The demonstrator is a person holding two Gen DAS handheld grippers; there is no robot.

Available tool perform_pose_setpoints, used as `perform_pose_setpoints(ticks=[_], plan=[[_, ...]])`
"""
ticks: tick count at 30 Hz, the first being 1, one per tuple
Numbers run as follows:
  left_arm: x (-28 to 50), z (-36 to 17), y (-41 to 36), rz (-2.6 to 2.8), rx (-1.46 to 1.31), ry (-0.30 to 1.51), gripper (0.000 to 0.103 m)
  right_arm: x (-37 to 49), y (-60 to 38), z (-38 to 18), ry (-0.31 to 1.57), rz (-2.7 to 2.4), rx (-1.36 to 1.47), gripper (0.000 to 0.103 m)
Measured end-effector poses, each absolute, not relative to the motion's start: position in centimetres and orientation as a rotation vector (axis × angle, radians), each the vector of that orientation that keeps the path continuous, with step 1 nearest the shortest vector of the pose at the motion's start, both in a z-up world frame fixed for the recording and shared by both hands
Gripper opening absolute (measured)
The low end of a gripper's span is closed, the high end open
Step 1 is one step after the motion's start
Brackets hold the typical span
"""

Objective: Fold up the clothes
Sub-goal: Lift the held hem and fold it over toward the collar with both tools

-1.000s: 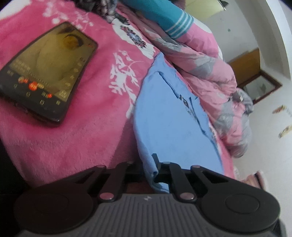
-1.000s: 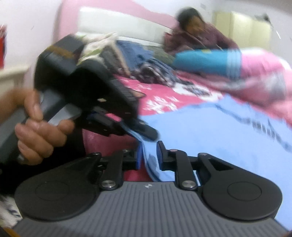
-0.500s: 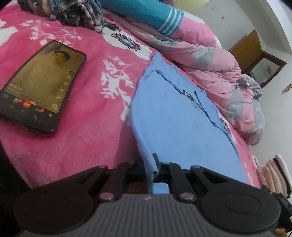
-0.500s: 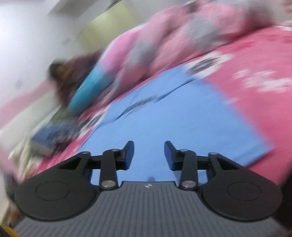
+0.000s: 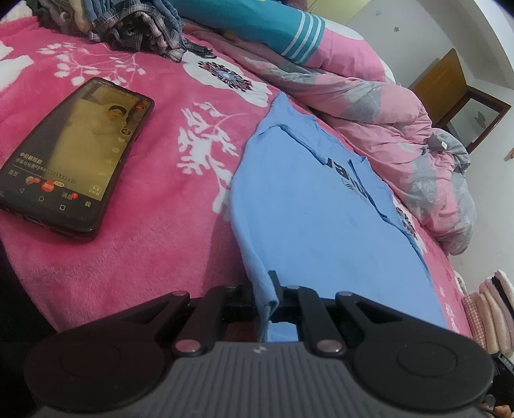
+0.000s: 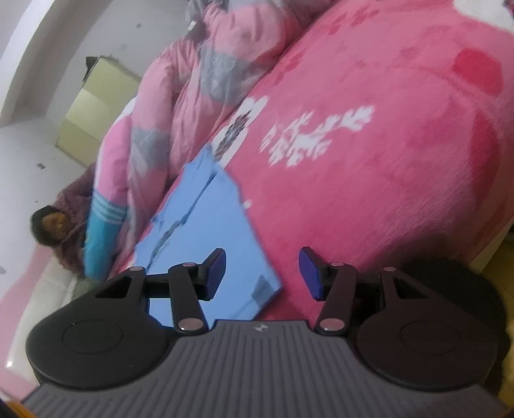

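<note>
The blue T-shirt [image 5: 314, 225] lies spread flat on the pink flowered blanket [image 5: 154, 257] that covers the bed, dark lettering showing along its far side. Its near corner is bunched up and pinched in the jaws of the left gripper [image 5: 268, 297], which are clenched tight on the cloth at the blanket's near edge. In the right wrist view the same shirt [image 6: 205, 231] runs away at a slant, and its corner sits below the right gripper [image 6: 261, 273]; those jaws are opening, with nothing pressed between the blue pads [image 6: 215, 273], though the shirt's corner shows in the gap behind them. Just beyond the shirt a rumpled pink and grey quilt [image 5: 401, 141] lies heaped along its far side, touching the shirt's edge. A teal pillow with white stripes [image 5: 273, 29] rests at the head end of the quilt. To the left of the shirt, apart from it, a black phone [image 5: 70, 157] lies face up with its screen lit. Farther back there is a pile of checked clothes [image 5: 135, 29]. A person [image 6: 61, 225] in a dark purple top sits beyond the pillow.
</note>
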State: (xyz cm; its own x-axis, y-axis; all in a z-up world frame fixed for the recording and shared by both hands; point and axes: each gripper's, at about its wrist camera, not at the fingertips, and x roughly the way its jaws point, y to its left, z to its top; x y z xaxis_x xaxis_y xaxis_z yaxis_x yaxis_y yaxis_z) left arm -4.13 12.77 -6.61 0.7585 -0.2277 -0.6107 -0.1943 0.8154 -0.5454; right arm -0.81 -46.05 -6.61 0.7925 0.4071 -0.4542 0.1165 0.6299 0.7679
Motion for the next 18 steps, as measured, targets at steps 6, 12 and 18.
perform_pose_setpoints(ticks=[6,12,18], plan=[[-4.1,-6.6,12.7,-0.021,-0.635,0.719,0.008,-1.1,-44.7,-6.7,0.717,0.238,0.934,0.05],[-3.9,-6.8,13.0,-0.031,-0.64,0.719,0.008,-1.9,-44.4,-7.7,0.711,0.271,1.065,0.05],[-4.0,-6.9,13.3,-0.037,-0.653,0.718,0.008,-0.8,-44.3,-8.2,0.659,0.287,1.126,0.044]])
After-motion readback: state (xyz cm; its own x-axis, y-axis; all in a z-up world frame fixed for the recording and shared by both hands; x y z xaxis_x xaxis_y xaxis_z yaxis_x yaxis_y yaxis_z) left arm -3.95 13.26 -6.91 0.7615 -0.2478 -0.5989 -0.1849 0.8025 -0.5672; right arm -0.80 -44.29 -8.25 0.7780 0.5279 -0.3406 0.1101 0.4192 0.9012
